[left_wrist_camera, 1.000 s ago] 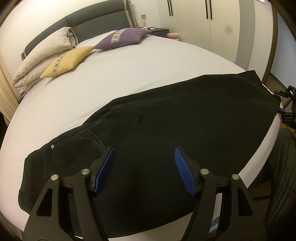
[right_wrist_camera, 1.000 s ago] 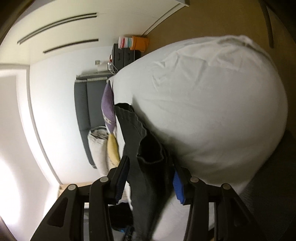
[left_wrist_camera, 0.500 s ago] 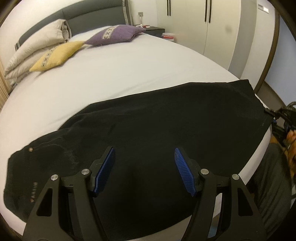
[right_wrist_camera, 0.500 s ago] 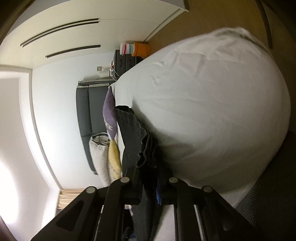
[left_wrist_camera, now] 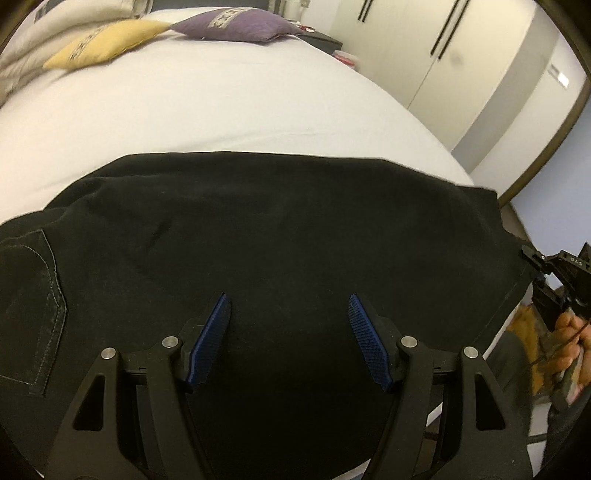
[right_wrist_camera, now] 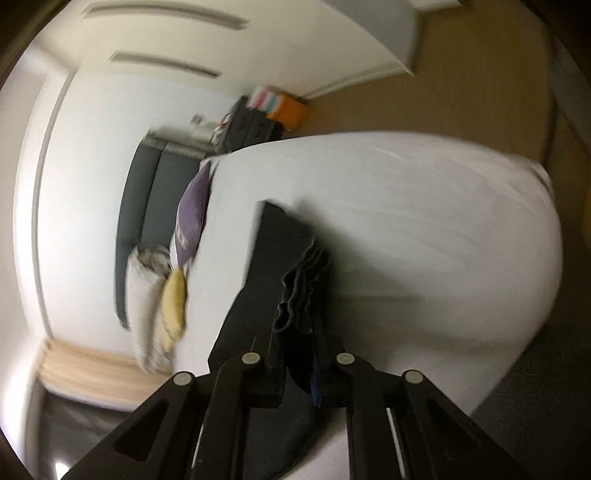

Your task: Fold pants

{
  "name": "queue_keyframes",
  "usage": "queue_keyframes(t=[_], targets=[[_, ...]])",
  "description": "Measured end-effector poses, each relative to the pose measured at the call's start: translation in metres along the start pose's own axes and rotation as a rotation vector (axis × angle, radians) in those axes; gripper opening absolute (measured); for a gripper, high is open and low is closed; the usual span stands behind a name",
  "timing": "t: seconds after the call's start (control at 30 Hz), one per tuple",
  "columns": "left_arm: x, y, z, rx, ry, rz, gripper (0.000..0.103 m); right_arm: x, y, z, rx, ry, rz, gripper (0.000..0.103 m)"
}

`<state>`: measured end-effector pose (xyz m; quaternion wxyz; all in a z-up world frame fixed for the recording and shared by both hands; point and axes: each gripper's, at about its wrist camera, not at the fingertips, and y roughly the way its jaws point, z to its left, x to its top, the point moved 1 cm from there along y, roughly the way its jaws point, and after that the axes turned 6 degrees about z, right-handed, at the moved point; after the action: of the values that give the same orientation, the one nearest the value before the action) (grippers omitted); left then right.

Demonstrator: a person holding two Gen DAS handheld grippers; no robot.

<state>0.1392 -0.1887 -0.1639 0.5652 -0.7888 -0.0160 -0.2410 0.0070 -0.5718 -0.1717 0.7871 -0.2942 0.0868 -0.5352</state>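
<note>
Your right gripper [right_wrist_camera: 297, 363] is clamped on the bunched hem end of the black pants [left_wrist_camera: 277, 236], with the cloth gathered in ridges between the pads. Your left gripper [left_wrist_camera: 290, 334] has its jaws apart, nothing between them, hovering over the mid-leg cloth.

The pants lie flat across the near edge of the white bed [left_wrist_camera: 207, 107], waist and back pocket [left_wrist_camera: 31, 302] at the left, hem at the right, where your right hand [left_wrist_camera: 569, 339] shows at the frame edge.

My read of the step: carry the hem over toward the waist for the 1st fold.
- Keep the hem taut and level as you carry it, so both layers travel together. I can't tell whether the grip has every layer.
- Use the left gripper to pin or pinch the fold line at mid-leg. Closing it in the air does nothing, so get the pads onto cloth first.
- Land the hem square on the waistband, edges aligned, before letting go.

Around the work:
- A yellow cushion [left_wrist_camera: 107, 38], a purple cushion [left_wrist_camera: 236, 24] and white pillows sit at the head of the bed, well apart from the pants and not in the way.
- The wardrobe doors [left_wrist_camera: 443, 48] are far off.
- Main risk: the pants sit right at the mattress edge, so a drag toward you could slide them off.
- The right wrist view is motion-blurred, so grip detail is limited.
</note>
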Motion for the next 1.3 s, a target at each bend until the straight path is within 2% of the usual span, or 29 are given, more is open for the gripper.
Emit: queue_keyframes(t=[0.07, 0.13, 0.2, 0.23, 0.27, 0.37, 0.47, 0.57, 0.63, 0.77, 0.87, 0.9, 0.97, 1.07, 1.13, 1.3], targets=[[0.004, 0.0, 0.008, -0.037, -0.033, -0.009, 0.066, -0.014, 0.009, 0.043, -0.055, -0.178, 0.015, 0.011], [0.008, -0.002, 0.016, -0.102, -0.086, -0.014, 0.067, -0.048, 0.031, 0.106, -0.121, -0.472, 0.061, 0.011], [0.014, -0.002, 0.028, -0.196, -0.171, 0.0, 0.07, -0.103, 0.06, 0.157, -0.167, -0.789, 0.141, 0.011], [0.015, -0.002, 0.028, -0.229, -0.197, 0.009, 0.071, -0.128, 0.076, 0.169, -0.183, -0.888, 0.193, 0.011], [0.017, -0.001, 0.031, -0.273, -0.22, 0.017, 0.074, -0.141, 0.085, 0.171, -0.195, -0.927, 0.224, 0.011], [0.021, 0.003, 0.03, -0.34, -0.251, 0.039, 0.08, -0.169, 0.105, 0.169, -0.229, -0.987, 0.273, 0.011], [0.029, 0.014, 0.031, -0.402, -0.3, 0.07, 0.081, -0.18, 0.102, 0.164, -0.234, -1.022, 0.263, 0.011], [0.044, 0.027, 0.026, -0.461, -0.34, 0.102, 0.081, -0.177, 0.098, 0.166, -0.239, -1.043, 0.236, 0.011], [0.054, 0.032, 0.015, -0.503, -0.335, 0.123, 0.081, -0.183, 0.096, 0.169, -0.247, -1.082, 0.212, 0.011], [0.073, 0.045, -0.006, -0.517, -0.279, 0.178, 0.081, -0.197, 0.089, 0.176, -0.229, -1.139, 0.183, 0.011], [0.081, 0.052, -0.013, -0.565, -0.267, 0.193, 0.079, -0.211, 0.087, 0.182, -0.234, -1.216, 0.158, 0.011], [0.082, 0.052, -0.013, -0.573, -0.267, 0.188, 0.076, -0.215, 0.087, 0.182, -0.235, -1.228, 0.157, 0.011], [0.084, 0.05, -0.013, -0.583, -0.255, 0.188, 0.042, -0.222, 0.088, 0.184, -0.232, -1.25, 0.164, 0.011], [0.086, 0.045, -0.006, -0.56, -0.233, 0.179, 0.02, -0.237, 0.09, 0.185, -0.221, -1.272, 0.184, 0.011], [0.087, 0.037, 0.004, -0.542, -0.222, 0.166, 0.009, -0.246, 0.091, 0.189, -0.209, -1.289, 0.191, 0.011], [0.087, 0.021, 0.031, -0.482, -0.209, 0.14, 0.007, -0.273, 0.108, 0.206, -0.174, -1.327, 0.224, 0.011]])
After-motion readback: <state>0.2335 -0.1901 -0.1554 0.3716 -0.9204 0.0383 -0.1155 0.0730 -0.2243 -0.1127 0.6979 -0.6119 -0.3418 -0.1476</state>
